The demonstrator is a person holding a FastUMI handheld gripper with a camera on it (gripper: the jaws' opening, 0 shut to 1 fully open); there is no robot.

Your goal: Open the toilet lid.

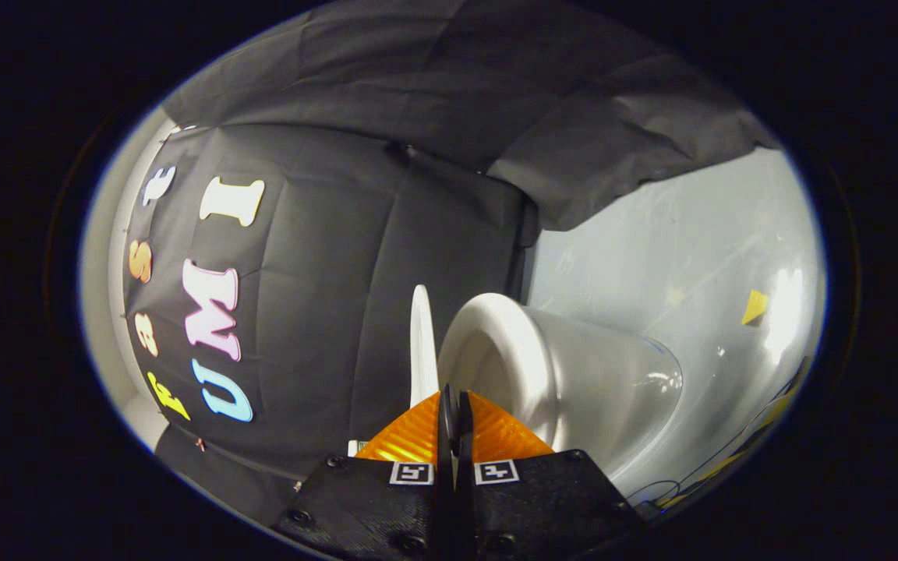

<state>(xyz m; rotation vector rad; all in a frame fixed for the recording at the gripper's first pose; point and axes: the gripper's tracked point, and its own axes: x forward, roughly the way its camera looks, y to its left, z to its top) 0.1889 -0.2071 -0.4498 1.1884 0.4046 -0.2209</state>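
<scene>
The view is rolled on its side. The white toilet bowl (597, 382) lies across it, and its seat ring (507, 343) sits just beyond my fingers. The white lid (422, 335) shows edge-on as a thin slab. It stands off the seat by a narrow gap, on the side of the black cloth wall. My gripper (454, 401) is shut, and I see nothing between the fingertips. They sit close in front of the gap between lid and seat. The lid's lower end runs behind one finger (410, 440). Whether that finger touches the lid is hidden.
The black cloth wall (324, 296) hangs behind the lid and folds over the top of the booth. The pale glossy floor (698, 249) spreads past the bowl, with a small yellow triangle marker (754, 306) and thin cables (730, 460) on it.
</scene>
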